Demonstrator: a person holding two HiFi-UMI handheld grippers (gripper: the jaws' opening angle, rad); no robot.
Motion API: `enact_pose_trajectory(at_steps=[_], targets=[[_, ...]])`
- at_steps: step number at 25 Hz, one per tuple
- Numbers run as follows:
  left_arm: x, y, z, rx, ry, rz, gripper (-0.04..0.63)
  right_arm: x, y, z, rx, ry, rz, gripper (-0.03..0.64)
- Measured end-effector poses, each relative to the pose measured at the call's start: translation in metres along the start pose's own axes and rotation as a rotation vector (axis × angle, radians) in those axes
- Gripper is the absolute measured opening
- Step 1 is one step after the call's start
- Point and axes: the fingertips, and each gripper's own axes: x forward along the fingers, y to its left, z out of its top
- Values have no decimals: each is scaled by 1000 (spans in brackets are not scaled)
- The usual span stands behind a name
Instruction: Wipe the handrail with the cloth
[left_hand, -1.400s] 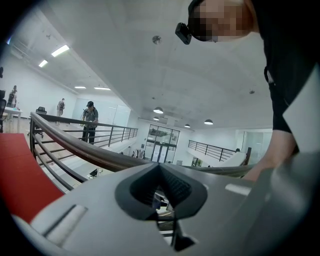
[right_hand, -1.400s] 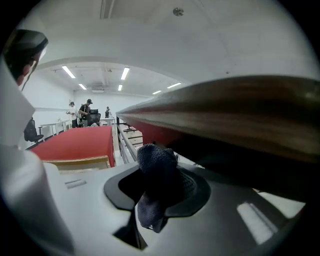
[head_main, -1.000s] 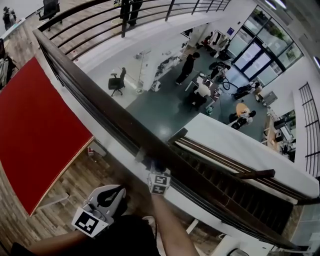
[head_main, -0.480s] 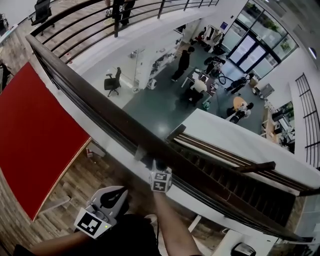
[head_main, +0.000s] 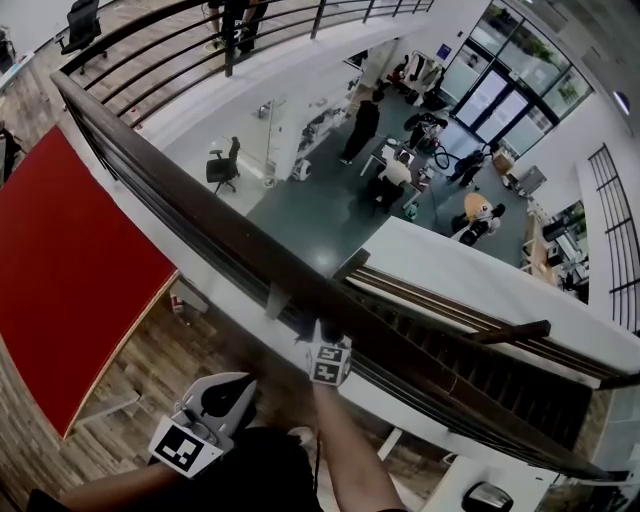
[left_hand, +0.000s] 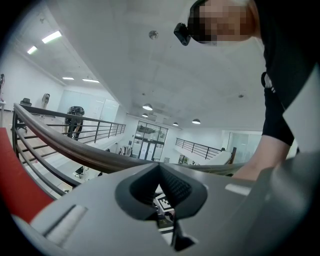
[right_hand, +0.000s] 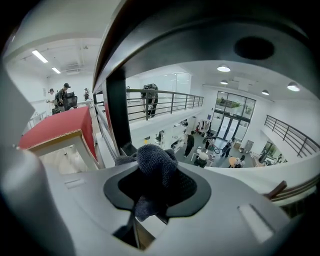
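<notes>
Up at the dark wooden handrail (head_main: 200, 215) of a balcony, with a hall far below: right tongs (head_main: 310, 328) clamped on a bunched dark grey cloth (right_hand: 155, 167). Wad poking out past the tips, just under the rail and beside one of its dark posts (right_hand: 117, 107); cannot tell whether actually touching the wood. Lower and further back, near the person's body and apart from the rail: left tongs (left_hand: 160, 167), closed tip to tip with nothing between, pointing up towards the rail. Off to the left on the wooden floor (head_main: 150, 375), on the person's side of the rail: a red table (head_main: 70, 270)
</notes>
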Motion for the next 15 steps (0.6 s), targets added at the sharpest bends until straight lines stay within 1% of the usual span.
enact_pose_trajectory(at_steps=[5, 9, 15], targets=[[1, -8, -2, 11, -6, 7, 0, -4, -10, -8, -9, 9, -5, 110], [2, -18, -3, -4, 3, 6, 0, -15, -21, -12, 4, -3, -17, 110], [1, -26, -4, 5, 5, 27, 0, -25, -32, -18, -1, -2, -23, 110]])
